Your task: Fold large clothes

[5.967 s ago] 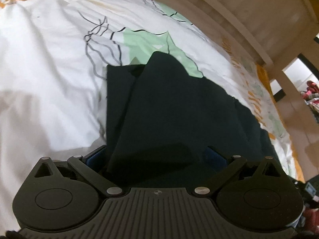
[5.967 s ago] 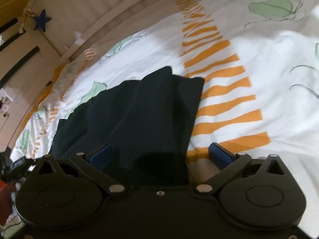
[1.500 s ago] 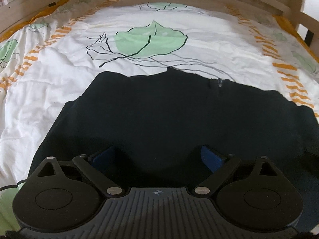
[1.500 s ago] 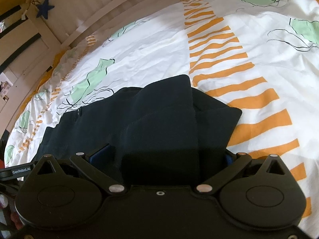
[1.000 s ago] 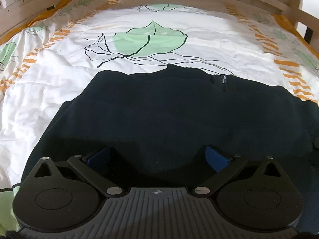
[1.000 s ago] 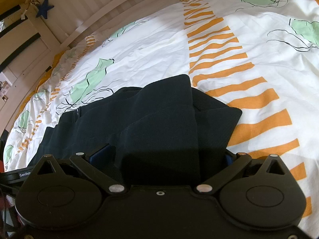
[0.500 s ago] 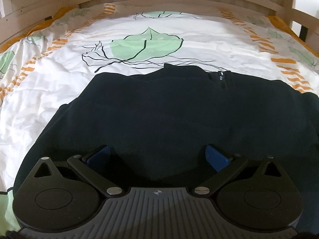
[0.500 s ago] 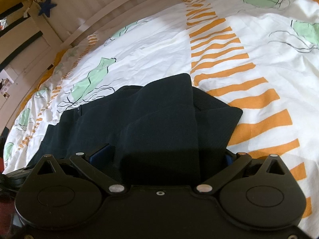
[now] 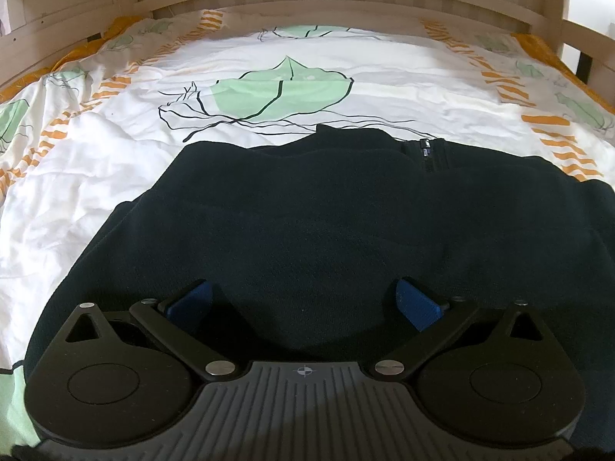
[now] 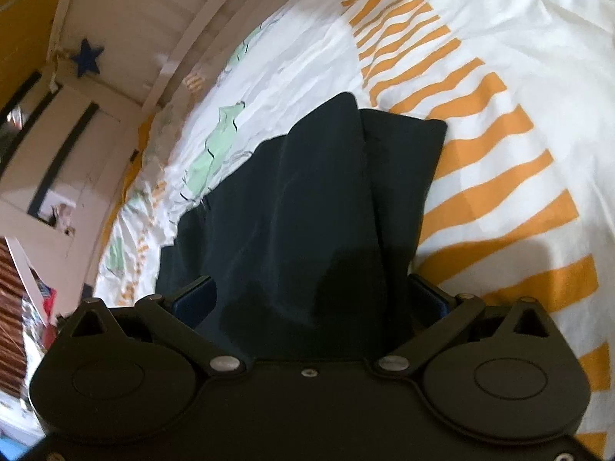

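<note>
Now, with the black zip-neck fleece (image 9: 307, 211) lying on the leaf-print duvet (image 9: 115, 153), the left tool (image 9: 303, 303) hovers spread above its body, while the right tool (image 10: 307, 299), also spread around a draped sleeve fold, should probably carry that fold inward evenly.
</note>
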`<act>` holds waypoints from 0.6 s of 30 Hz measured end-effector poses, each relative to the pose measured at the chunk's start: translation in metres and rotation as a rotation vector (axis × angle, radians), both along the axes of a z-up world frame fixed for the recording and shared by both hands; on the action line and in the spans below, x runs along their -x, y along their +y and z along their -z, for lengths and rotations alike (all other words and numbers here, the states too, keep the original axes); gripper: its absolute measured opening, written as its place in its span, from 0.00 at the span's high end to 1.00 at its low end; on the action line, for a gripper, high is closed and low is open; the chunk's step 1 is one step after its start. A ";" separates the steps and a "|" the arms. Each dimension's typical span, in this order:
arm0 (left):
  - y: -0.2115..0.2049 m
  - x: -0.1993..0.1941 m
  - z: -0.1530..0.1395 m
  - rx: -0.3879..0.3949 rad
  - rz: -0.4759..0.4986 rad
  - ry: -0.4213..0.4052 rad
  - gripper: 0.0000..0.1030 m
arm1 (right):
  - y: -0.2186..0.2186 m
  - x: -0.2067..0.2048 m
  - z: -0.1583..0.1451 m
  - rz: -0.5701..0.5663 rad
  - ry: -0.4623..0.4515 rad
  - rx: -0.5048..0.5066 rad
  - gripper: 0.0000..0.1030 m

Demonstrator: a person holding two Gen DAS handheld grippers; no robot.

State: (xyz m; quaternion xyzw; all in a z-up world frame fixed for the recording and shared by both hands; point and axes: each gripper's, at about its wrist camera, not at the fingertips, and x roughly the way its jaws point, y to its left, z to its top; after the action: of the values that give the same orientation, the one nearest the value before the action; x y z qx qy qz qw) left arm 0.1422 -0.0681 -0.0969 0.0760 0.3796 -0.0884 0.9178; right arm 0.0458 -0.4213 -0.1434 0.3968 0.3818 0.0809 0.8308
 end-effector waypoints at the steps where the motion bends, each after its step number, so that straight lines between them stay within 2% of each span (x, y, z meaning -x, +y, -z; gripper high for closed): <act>1: 0.001 0.000 -0.001 0.006 0.000 0.005 0.00 | 0.001 -0.001 0.000 -0.003 0.002 0.008 0.00; 3: 0.004 0.002 -0.006 0.019 0.003 0.013 0.03 | 0.000 -0.002 0.001 -0.001 0.000 0.004 0.00; 4: 0.006 0.004 -0.010 0.029 0.002 0.017 0.12 | 0.000 -0.002 0.001 0.002 -0.003 -0.002 0.00; 6: 0.008 0.015 -0.020 0.058 0.011 0.009 0.19 | -0.001 0.000 0.003 0.009 -0.008 -0.018 0.00; 12: 0.005 0.067 -0.032 0.025 0.081 -0.128 0.18 | 0.002 0.002 0.002 0.010 -0.012 -0.011 0.00; 15: 0.012 0.074 -0.026 0.040 0.068 -0.130 0.18 | 0.002 0.002 0.002 0.012 -0.012 -0.014 0.00; 18: 0.017 0.070 -0.015 0.059 0.062 -0.079 0.17 | 0.002 0.003 0.002 0.013 -0.013 -0.014 0.00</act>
State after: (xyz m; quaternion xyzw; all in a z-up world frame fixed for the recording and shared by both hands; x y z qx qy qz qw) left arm 0.0725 -0.0511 -0.0824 0.0639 0.3378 -0.1249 0.9307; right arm 0.0429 -0.4192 -0.1452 0.4047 0.3733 0.0808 0.8309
